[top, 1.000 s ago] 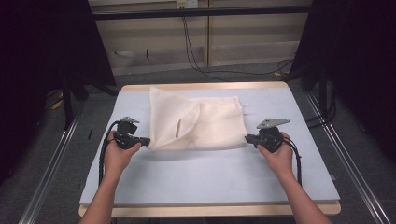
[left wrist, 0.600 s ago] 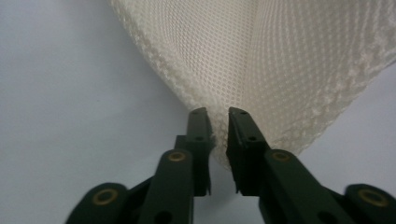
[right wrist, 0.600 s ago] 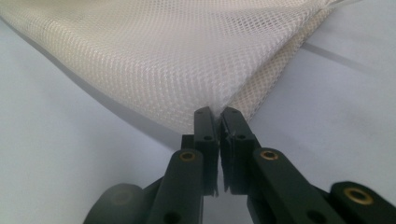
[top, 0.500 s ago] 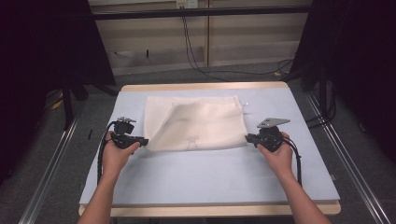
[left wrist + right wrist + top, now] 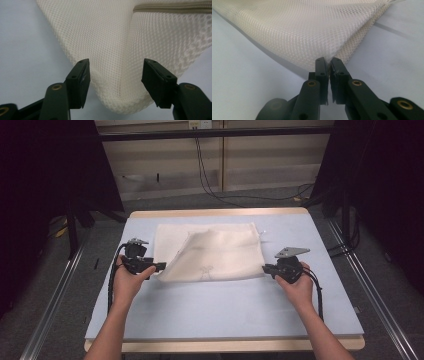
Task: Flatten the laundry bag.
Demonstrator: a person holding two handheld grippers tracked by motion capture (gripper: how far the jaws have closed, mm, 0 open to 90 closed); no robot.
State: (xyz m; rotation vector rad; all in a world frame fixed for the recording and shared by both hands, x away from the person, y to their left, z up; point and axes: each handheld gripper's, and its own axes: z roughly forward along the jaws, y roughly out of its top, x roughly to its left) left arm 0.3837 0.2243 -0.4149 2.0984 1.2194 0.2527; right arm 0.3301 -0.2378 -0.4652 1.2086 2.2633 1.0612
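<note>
On the bench (image 5: 210, 315), the left tool (image 5: 113, 80) has just been opening off the mesh bag (image 5: 215, 252)'s corner, which lies loose between its jaws, while the right tool (image 5: 329, 65) pinches the opposite corner; next, probably release that too.

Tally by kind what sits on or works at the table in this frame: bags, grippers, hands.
Mesh bag, cream, on the table: 1
Grippers: 2, left gripper open around a bag corner, right gripper shut on the other corner
Hands: 2, left hand, right hand
Total: 5
</note>
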